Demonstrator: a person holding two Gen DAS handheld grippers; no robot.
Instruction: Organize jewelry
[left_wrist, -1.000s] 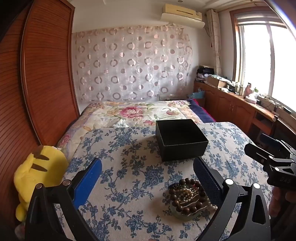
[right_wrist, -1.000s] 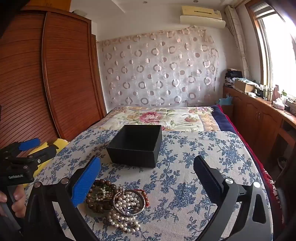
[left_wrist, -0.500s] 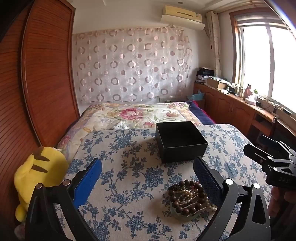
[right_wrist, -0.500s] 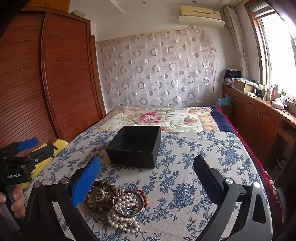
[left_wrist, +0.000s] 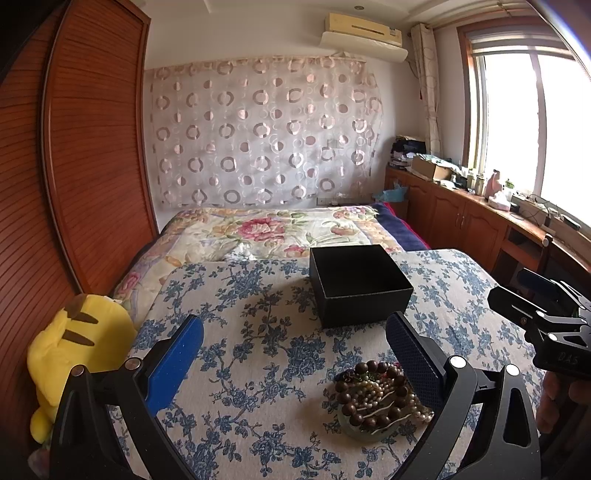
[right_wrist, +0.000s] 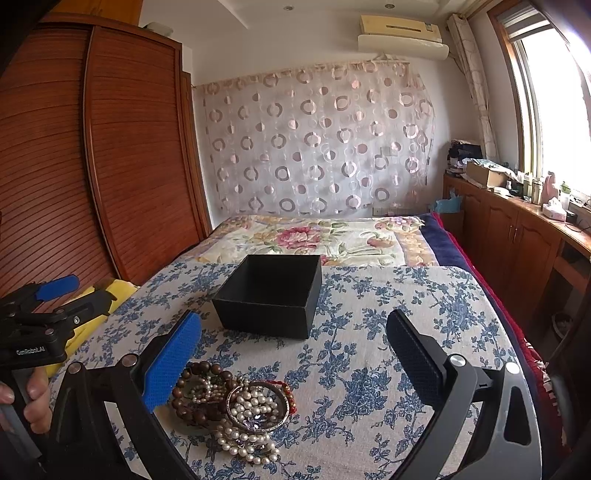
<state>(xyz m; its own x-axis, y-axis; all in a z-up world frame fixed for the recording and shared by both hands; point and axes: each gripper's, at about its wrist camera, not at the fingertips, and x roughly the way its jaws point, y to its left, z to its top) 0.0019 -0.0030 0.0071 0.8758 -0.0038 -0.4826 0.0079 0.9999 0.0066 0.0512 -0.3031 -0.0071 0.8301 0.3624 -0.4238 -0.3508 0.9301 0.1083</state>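
I hold both the left tongs (left_wrist: 293, 349) and right tongs (right_wrist: 293, 343) spread and empty, hovering just short of the jewelry pile (right_wrist: 236, 406) so the open black box (right_wrist: 269, 295) beyond stays reachable.

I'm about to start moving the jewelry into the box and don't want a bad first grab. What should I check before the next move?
1. Black box open and upright: ok.
2. Box interior free of contents: ok as far as seen; the near part of the floor is hidden by the front wall.
3. Left gripper open, holding nothing: ok.
4. Right gripper open, holding nothing: ok.
5. Jewelry pile within view of both grippers: ok.
6. Pieces separate enough to lift singly: not ok; the wooden bead bracelet, pearl strand and silver bangle overlap.
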